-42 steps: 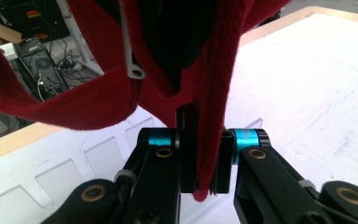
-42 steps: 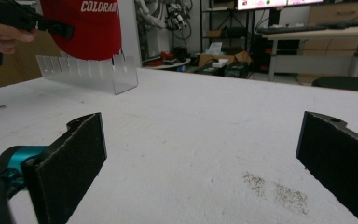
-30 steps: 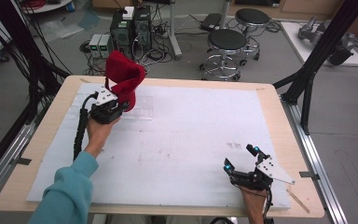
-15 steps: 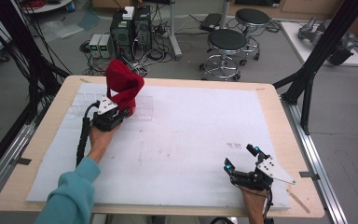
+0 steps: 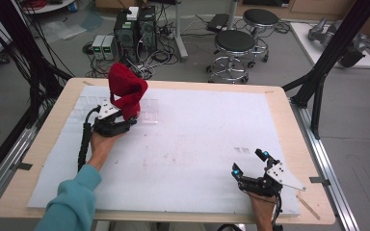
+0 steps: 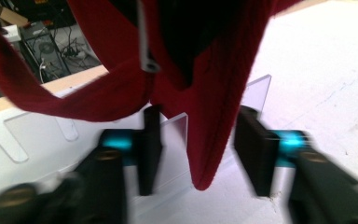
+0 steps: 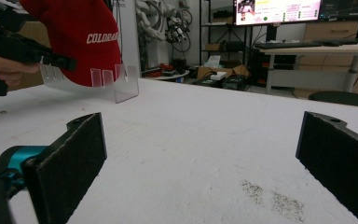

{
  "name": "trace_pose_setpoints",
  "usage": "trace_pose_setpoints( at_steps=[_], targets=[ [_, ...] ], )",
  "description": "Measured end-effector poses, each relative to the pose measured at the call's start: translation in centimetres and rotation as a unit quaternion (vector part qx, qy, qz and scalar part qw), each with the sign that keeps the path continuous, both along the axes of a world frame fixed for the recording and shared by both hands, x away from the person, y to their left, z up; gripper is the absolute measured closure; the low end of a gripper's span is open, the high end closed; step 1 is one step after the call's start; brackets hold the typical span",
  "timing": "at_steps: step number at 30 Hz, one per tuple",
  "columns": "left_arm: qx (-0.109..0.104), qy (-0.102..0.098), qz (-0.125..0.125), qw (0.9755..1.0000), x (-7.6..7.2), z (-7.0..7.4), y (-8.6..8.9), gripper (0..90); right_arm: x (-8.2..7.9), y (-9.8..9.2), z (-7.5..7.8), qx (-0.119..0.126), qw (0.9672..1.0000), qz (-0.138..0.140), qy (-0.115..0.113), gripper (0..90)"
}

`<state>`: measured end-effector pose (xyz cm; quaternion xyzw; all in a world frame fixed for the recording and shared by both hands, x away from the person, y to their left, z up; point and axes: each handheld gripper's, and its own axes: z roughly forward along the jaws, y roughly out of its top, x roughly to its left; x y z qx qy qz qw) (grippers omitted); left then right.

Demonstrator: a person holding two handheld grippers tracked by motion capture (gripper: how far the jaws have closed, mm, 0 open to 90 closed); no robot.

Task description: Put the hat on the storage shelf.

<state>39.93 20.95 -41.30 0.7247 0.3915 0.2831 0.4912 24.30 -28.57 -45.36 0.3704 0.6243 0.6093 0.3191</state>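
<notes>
A red cap (image 5: pixel 125 89) with white lettering (image 7: pixel 101 37) sits on a clear acrylic stand (image 5: pixel 147 113) at the far left of the table. My left gripper (image 5: pixel 128 119) is right below it, and its jaws have just been opening. In the left gripper view a hanging fold of the cap (image 6: pixel 205 93) drops between the parted pads (image 6: pixel 254 154), with a gap on the left side; the stand (image 6: pixel 256 91) rises behind. My right gripper (image 5: pixel 248 161) rests at the near right corner, jaws wide apart and with nothing between them (image 7: pixel 200 163).
A white sheet (image 5: pixel 207 130) covers the wooden table (image 5: pixel 289 110). Beyond the far edge stand computer towers (image 5: pixel 135 29) and two stools (image 5: pixel 233 45). Black frame posts (image 5: pixel 323 67) rise at the right. Dark specks (image 7: pixel 275 200) mark the sheet near my right gripper.
The left gripper's jaws, shut on the cap before, now stand apart. The cap has sunk slightly onto the stand. The right gripper has not moved.
</notes>
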Motion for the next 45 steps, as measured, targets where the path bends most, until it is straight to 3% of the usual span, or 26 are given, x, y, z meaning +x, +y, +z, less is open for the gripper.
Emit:
trace_pose_setpoints(
  at_steps=[3, 4, 7, 8, 10, 16, 19, 23, 27, 29, 32, 33, 36, 40, 45],
  targets=[
    [-0.016, 0.016, -0.005, 0.9997, -0.2, 0.1, 0.6, 23.2, 0.0, 0.0, 0.0, -0.001, 1.0, 0.0, -0.001, 0.5],
    [-0.02, 0.018, -0.009, 0.9996, -0.3, 0.1, 0.8, 22.1, 0.0, 0.0, 0.0, -0.001, 1.0, 0.0, 0.0, 0.5],
    [-0.022, 0.011, -0.03, 0.9992, -1.3, 0.3, 1.8, 20.6, 0.0, 0.0, 0.0, -0.001, 1.0, 0.0, -0.001, 0.5],
    [-0.022, -0.001, -0.037, 0.9991, -1.9, 0.4, 2.3, 20.6, 0.0, 0.0, 0.0, 0.0, 1.0, 0.0, -0.001, 0.5],
    [-0.02, -0.02, -0.036, 0.9989, -2.8, 0.6, 3.2, 20.6, 0.0, 0.0, 0.0, 0.0, 1.0, 0.0, -0.001, 0.5],
    [-0.026, -0.043, -0.047, 0.9976, -5.7, 1.2, 6.6, 20.4, 0.0, 0.0, 0.0, -0.003, 1.0, -0.002, -0.001, 0.5],
    [-0.022, -0.057, -0.058, 0.9964, -7.7, 0.7, 7.9, 20.4, 0.0, 0.0, 0.0, -0.001, 1.0, -0.003, 0.001, 0.5],
    [-0.038, -0.08, -0.062, 0.9942, -10.5, -0.7, 9.6, 19.8, 0.0, 0.0, 0.0, -0.002, 1.0, -0.005, 0.0, 0.5],
    [-0.056, -0.09, -0.078, 0.9913, -12.4, -2.0, 10.5, 18.3, 0.0, 0.1, 0.0, -0.002, 1.0, -0.007, 0.0, 0.5],
    [-0.068, -0.086, -0.08, 0.9907, -12.8, -2.6, 10.8, 18.1, 0.0, 0.1, 0.0, -0.002, 1.0, -0.007, 0.001, 0.5],
    [-0.085, -0.099, -0.08, 0.9882, -13.3, -3.5, 11.2, 17.9, 0.0, 0.0, 0.0, -0.001, 1.0, -0.008, -0.002, 0.5],
    [-0.094, -0.105, -0.075, 0.9872, -13.5, -3.9, 11.3, 17.9, 0.0, 0.0, 0.0, -0.001, 1.0, -0.007, 0.001, 0.5],
    [-0.095, -0.134, -0.063, 0.9844, -14.1, -4.0, 11.3, 18.1, 0.0, 0.1, 0.0, -0.005, 1.0, -0.007, -0.003, 0.5],
    [-0.09, -0.143, -0.058, 0.9839, -14.3, -4.1, 11.2, 18.1, -0.1, 0.1, 0.0, -0.002, 1.0, -0.007, -0.002, 0.5],
    [-0.102, -0.136, -0.046, 0.9844, -14.1, -4.1, 11.4, 18.2, -0.1, 0.1, 0.0, -0.004, 1.0, -0.008, -0.005, 0.5]
  ],
)
